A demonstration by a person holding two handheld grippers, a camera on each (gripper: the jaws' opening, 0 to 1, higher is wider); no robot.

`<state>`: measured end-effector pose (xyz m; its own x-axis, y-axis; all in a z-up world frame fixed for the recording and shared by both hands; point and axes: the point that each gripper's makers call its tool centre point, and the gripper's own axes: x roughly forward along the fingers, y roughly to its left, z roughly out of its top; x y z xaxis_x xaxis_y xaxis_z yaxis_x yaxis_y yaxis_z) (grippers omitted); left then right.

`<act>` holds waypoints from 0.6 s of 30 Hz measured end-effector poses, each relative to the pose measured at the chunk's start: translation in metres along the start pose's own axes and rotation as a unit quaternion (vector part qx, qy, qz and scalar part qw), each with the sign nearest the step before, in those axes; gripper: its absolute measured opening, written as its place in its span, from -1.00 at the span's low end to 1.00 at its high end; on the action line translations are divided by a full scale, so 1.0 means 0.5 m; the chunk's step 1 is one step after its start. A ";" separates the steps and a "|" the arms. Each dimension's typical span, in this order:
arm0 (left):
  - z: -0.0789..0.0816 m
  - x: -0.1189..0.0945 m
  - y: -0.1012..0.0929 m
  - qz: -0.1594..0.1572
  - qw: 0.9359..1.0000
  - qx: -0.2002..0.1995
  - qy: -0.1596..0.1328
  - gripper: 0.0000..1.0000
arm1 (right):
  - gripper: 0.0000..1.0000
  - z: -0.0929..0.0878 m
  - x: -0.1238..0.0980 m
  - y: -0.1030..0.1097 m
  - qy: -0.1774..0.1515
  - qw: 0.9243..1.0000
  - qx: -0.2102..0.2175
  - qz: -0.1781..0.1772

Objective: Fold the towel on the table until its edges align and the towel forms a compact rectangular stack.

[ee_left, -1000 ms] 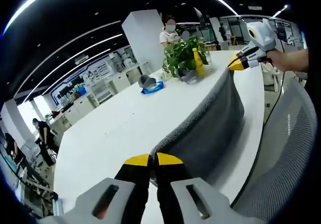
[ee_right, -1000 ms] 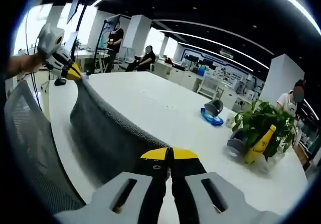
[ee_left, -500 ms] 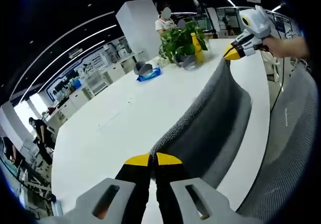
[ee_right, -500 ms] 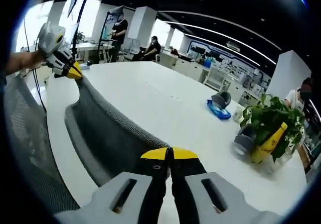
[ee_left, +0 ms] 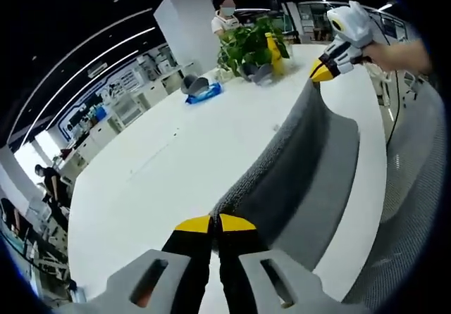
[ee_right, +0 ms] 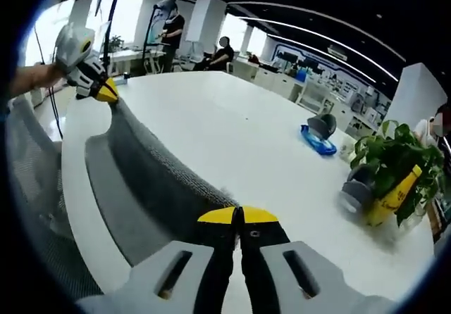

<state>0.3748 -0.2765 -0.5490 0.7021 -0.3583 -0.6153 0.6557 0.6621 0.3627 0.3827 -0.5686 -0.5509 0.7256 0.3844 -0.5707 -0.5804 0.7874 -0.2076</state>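
A grey towel (ee_left: 296, 166) is stretched taut between both grippers above the white table (ee_left: 169, 166), its lower part draping onto the table's near edge. My left gripper (ee_left: 215, 222) is shut on one top corner. In the left gripper view the right gripper (ee_left: 323, 71) pinches the far corner, held by a hand. In the right gripper view the towel (ee_right: 148, 180) runs from my right gripper (ee_right: 238, 215), shut on its corner, out to the left gripper (ee_right: 106, 92) at the upper left.
A potted plant (ee_left: 246, 46) with a yellow bottle (ee_left: 273, 50) and a blue object with a grey cap (ee_left: 201, 92) stand at the table's far side. A mesh chair (ee_left: 416, 208) sits by the near edge. People stand in the office behind.
Both views have tilted downward, showing more of the table. The towel's hanging part has settled lower, with more of it lying on the table near the edge.
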 end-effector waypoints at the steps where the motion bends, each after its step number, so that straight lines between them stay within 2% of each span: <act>1: -0.002 0.005 0.000 -0.002 1.000 0.001 0.001 -0.96 | -1.00 -0.001 0.007 -0.004 0.000 1.000 0.005 0.002; 6: -0.012 0.029 -0.003 -0.011 1.000 0.005 0.011 -0.96 | -1.00 -0.026 0.045 -0.012 0.025 0.999 0.022 0.020; 9: -0.015 0.042 0.000 -0.012 1.000 0.002 0.015 -0.96 | -1.00 -0.034 0.062 -0.013 0.036 0.999 0.015 0.025; 13: -0.023 0.062 0.003 -0.010 1.000 -0.010 0.020 -0.96 | -1.00 -0.045 0.078 -0.016 0.046 0.998 0.019 0.028; 18: -0.036 0.086 0.001 -0.010 0.999 -0.005 0.032 -0.95 | -1.00 -0.057 0.093 -0.012 0.057 0.998 0.018 0.030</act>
<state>0.4006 -0.2796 -0.5881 0.6696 -0.3282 -0.6663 0.6659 0.6626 0.3428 0.4094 -0.5692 -0.5989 0.6426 0.3756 -0.6678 -0.6061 0.7824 -0.1431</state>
